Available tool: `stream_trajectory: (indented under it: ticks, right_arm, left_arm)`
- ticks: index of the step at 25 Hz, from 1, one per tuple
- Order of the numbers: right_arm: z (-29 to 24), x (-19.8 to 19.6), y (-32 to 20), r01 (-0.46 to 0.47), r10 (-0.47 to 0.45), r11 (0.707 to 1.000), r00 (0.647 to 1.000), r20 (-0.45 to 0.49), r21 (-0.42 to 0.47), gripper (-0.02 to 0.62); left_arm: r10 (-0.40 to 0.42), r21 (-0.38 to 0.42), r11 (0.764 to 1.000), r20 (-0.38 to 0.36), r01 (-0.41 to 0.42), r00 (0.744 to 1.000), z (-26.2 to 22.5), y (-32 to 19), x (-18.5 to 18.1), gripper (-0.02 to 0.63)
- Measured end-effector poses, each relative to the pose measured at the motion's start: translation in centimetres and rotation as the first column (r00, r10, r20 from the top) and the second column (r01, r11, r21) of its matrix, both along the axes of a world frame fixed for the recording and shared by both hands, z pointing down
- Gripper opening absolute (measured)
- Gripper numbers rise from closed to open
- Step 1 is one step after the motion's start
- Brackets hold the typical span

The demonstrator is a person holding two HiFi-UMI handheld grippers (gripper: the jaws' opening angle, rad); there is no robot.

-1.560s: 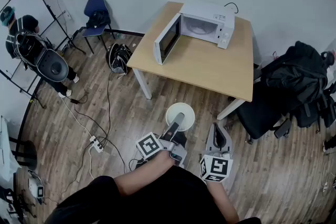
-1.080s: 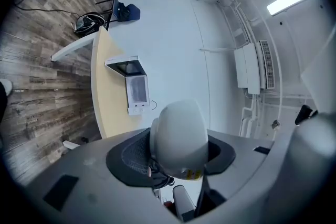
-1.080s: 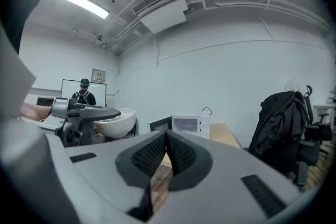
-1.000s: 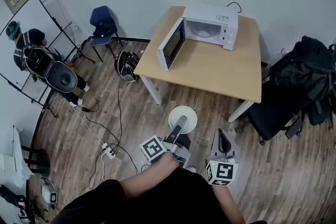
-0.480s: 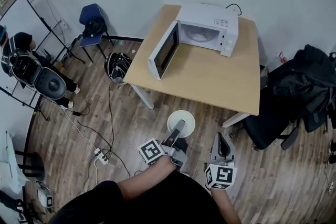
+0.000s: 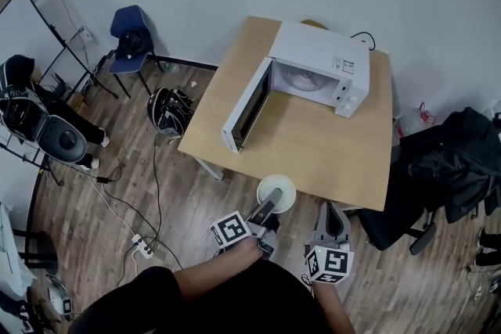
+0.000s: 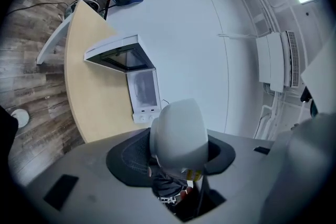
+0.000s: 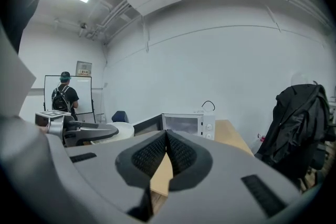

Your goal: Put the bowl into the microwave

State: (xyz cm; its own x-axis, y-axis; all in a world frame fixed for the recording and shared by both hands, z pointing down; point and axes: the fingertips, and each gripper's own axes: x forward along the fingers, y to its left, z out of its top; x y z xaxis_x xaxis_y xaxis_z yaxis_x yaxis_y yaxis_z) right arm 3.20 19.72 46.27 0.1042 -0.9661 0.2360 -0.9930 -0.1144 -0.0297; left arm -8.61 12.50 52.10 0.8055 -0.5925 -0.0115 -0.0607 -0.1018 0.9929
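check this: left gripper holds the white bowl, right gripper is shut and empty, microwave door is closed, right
Not quite. The microwave door is open, swung out to the left, as the head view shows. The rest stands: the left gripper holds the white bowl, and the right gripper is shut and empty.

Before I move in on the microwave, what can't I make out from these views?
- Inside of the bowl: too small in the head view, with the left gripper lying across it; the left gripper view shows only its outside.
- Back of the microwave cavity: hidden under its roof in the head view.
- Markings on the control panel: too small in every view.
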Motion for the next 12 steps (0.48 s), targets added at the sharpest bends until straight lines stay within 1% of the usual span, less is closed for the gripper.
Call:
stream_trajectory:
  ticks: [2,7,12]
  right_arm:
    - [0.0,-0.2,-1.9,-0.003,0.003,1.0,1.0,-0.018,-0.017,0.06]
    - [0.1,0.5,-6.9,-0.035,0.034,0.999,0.999,-0.015,-0.033,0.06]
    - [0.6,1.0,-10.0,-0.074,0.072,0.997,0.997,-0.033,-0.036,0.06]
  left_arm:
    - [0.023,0.006,1.0,0.018,-0.023,1.0,0.3,-2.1,0.5,0.212]
    - [0.063,0.008,0.998,0.003,-0.063,0.998,0.5,-7.2,2.3,0.212]
    - [0.084,0.021,0.996,0.005,-0.084,0.996,0.9,-11.2,4.1,0.212]
